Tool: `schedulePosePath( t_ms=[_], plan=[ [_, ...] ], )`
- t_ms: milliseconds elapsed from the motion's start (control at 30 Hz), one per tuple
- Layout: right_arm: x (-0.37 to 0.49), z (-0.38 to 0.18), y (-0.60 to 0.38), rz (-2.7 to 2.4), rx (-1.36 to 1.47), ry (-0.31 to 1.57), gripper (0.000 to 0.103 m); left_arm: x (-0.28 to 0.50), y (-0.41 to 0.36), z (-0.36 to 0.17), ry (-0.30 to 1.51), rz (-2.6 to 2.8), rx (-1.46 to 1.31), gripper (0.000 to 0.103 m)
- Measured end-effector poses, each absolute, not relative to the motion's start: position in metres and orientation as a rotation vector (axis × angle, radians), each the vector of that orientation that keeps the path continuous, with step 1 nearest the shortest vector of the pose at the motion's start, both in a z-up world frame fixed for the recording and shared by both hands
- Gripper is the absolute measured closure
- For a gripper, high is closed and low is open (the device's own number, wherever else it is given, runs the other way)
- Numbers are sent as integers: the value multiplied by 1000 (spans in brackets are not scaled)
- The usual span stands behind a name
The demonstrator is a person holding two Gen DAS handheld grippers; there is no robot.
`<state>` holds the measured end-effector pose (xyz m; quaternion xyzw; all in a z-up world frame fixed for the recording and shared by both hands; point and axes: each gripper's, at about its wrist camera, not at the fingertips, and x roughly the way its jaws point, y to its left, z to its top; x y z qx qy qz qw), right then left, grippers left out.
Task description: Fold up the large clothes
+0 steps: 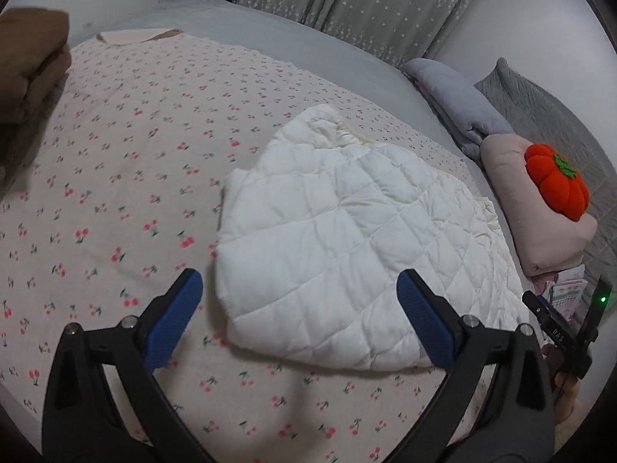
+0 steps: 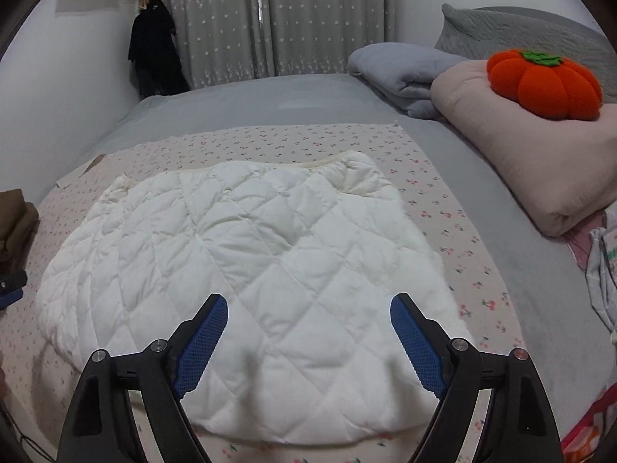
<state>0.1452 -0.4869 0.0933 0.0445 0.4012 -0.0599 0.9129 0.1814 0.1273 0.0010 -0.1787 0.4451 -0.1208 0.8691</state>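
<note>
We see the puffy white quilted jacket [image 2: 239, 266] lying folded flat on the pink cherry-print sheet [image 1: 115, 177] on the bed. Our left gripper [image 1: 299, 301] and right gripper [image 2: 308, 324] hang above it, both spread wide and pinching nothing. A brown folded cloth [image 1: 27, 69], maybe a blanket, sits at the sheet's edge.

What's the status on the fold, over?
Left tool open, right tool open, both empty. White jacket lies folded on the cherry sheet, untouched. Nothing in the way.

Both wrist views angled down, close over shared white jacket [image 1: 339, 239].
</note>
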Motion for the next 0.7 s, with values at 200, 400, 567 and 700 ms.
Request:
schedulePosePath(
  t_ms=[200,400,567,700],
  plan=[
    [90,77,-523,-176,172,809,15,162,169,-49,1013,-315,-638,13],
    [70,53,-558,-235,304,827,15,174,162,-85,1024,-298,-693,48],
    [66,47,-581,-253,408,806,15,181,143,-87,1032,-276,-619,84],
    [83,20,-590,-293,407,925,19,177,126,-71,1050,-153,-536,84]
  ],
)
